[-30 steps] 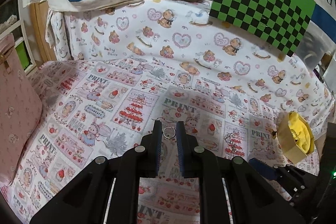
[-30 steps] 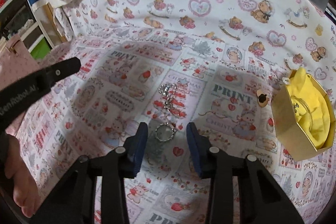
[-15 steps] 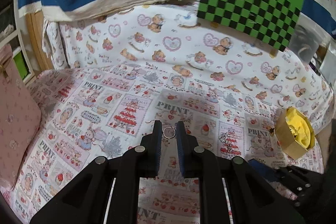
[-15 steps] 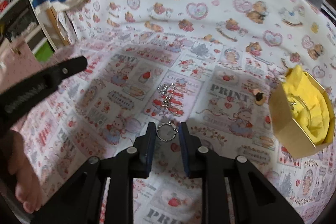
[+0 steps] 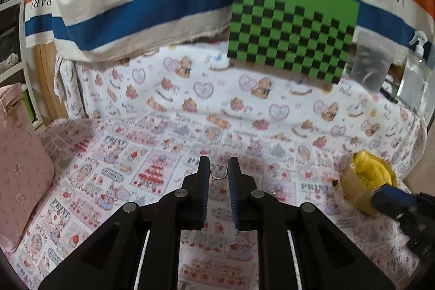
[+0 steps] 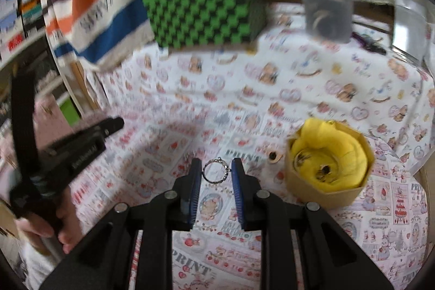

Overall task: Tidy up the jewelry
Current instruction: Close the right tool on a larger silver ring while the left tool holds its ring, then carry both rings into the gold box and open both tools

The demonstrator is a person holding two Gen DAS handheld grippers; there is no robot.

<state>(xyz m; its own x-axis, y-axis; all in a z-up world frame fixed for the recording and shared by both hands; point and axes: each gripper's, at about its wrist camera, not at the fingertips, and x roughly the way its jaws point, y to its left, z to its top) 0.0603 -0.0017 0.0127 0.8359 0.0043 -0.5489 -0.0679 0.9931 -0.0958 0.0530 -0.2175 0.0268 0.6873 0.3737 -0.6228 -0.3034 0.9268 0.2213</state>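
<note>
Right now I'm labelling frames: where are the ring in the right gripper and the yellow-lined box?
ring (image 6: 216,170): right wrist view, on its open centre, between the fingers.
yellow-lined box (image 6: 326,195): right wrist view, on its tan front wall.

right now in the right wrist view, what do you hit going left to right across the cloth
left gripper → ring held in the right gripper → small wooden piece → gold box lined with yellow cloth

Right view is pretty smeared
Checkered box (image 6: 202,2) and grey tub (image 6: 327,15) blur out; pink bag (image 5: 19,162) is cropped left.
</note>
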